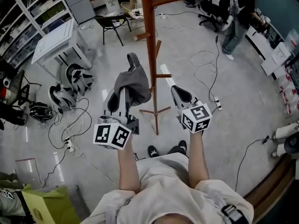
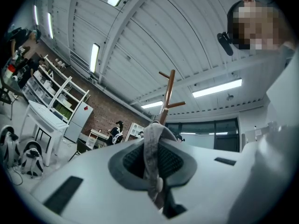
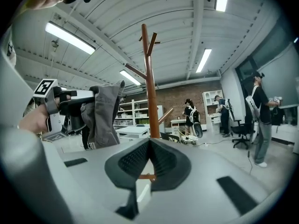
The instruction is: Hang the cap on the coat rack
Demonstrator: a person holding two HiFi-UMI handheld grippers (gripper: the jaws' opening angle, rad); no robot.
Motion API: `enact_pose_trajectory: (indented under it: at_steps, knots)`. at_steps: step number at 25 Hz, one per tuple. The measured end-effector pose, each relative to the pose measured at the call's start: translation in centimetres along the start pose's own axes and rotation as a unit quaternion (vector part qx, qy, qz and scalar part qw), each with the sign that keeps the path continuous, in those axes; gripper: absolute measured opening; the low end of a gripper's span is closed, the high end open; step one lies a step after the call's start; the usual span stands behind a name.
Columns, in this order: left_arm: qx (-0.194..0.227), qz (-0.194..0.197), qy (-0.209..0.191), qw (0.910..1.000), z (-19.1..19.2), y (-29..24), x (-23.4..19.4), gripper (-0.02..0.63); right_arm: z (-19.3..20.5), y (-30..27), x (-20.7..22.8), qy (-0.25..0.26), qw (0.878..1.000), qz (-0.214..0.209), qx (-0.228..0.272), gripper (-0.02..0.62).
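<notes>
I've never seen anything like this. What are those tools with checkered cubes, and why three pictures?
No robot here: a person holds a two-jaw gripper in each hand; the patterned cubes are part of them. One picture comes from a camera on the person's head, looking down; the others from cameras riding on each gripper. The left gripper pinches a grey cap. The right gripper is shut and empty. Ahead stands a wooden coat rack on a floor strewn with cables.

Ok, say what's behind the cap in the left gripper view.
The coat rack stands behind the cap: upper pole and pegs show. The fabric, pinched in the left gripper, hides its lower pole.
</notes>
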State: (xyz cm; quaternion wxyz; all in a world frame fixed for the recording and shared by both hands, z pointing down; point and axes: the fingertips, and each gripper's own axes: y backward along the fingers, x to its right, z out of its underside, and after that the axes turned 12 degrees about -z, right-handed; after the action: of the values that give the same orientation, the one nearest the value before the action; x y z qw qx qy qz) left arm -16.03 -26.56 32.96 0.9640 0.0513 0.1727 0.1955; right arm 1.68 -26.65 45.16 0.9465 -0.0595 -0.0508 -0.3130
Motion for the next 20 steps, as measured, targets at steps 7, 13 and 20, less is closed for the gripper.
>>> enact_pose_trajectory:
  at_steps: [7, 13, 20]
  knots:
    - [0.033, 0.008, -0.020, 0.9992, -3.0, -0.8, 1.0, 0.024, -0.7, -3.1, -0.8, 0.006, 1.000, -0.022, 0.009, 0.002]
    - [0.053, 0.022, -0.026, 0.9980, -5.6, -1.1, 1.1, 0.025, -1.5, -4.4, -1.6, 0.014, 0.999, -0.027, 0.013, 0.002]
    - [0.085, 0.032, -0.015, 0.9958, -7.7, -1.6, 2.1, 0.025, -0.9, -3.5, -0.7, 0.011, 1.000, -0.009, 0.012, 0.002]
